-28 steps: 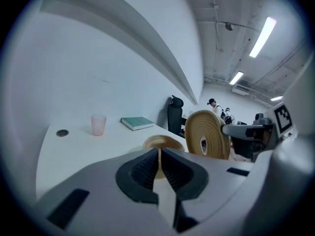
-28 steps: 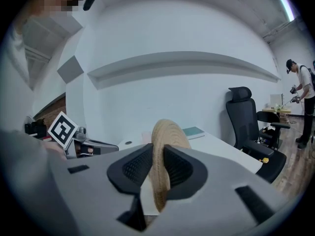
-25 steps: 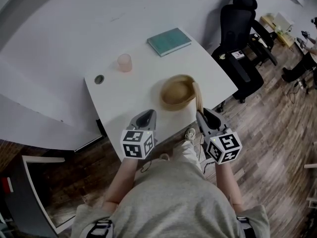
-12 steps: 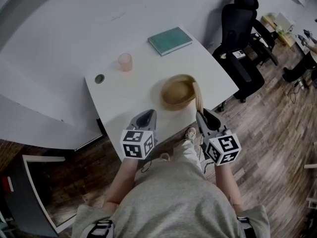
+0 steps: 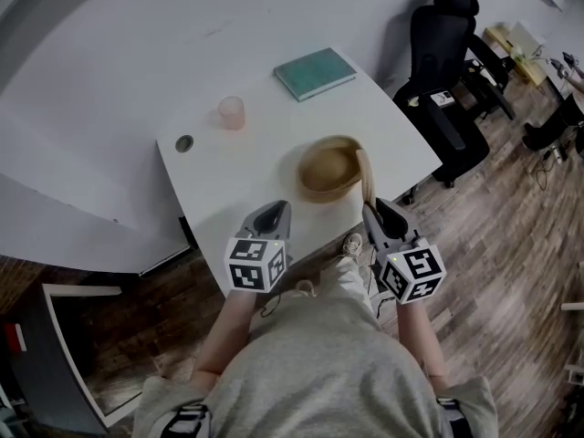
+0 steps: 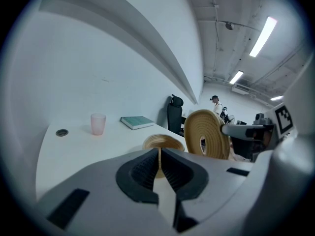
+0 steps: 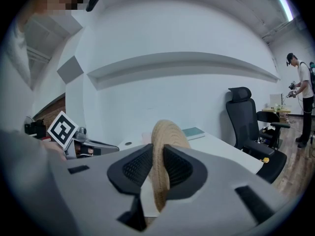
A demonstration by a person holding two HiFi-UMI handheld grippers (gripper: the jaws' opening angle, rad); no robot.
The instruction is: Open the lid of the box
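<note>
A round woven box (image 5: 326, 172) stands open near the front edge of the white table (image 5: 228, 176); it also shows as a low woven rim (image 6: 163, 142) in the left gripper view. Its woven lid (image 5: 366, 182) is off the box and held on edge at the box's right side, with my right gripper (image 5: 372, 213) shut on its rim. The lid (image 7: 164, 146) runs between the right jaws in the right gripper view and stands upright as a disc (image 6: 206, 133) in the left gripper view. My left gripper (image 5: 272, 215) hovers shut and empty over the table's front edge, left of the box.
A pink cup (image 5: 231, 113) and a round grommet (image 5: 184, 143) are at the table's left, a teal book (image 5: 314, 73) at its far side. A black office chair (image 5: 444, 71) stands to the right on the wooden floor. A person (image 7: 300, 90) stands far right.
</note>
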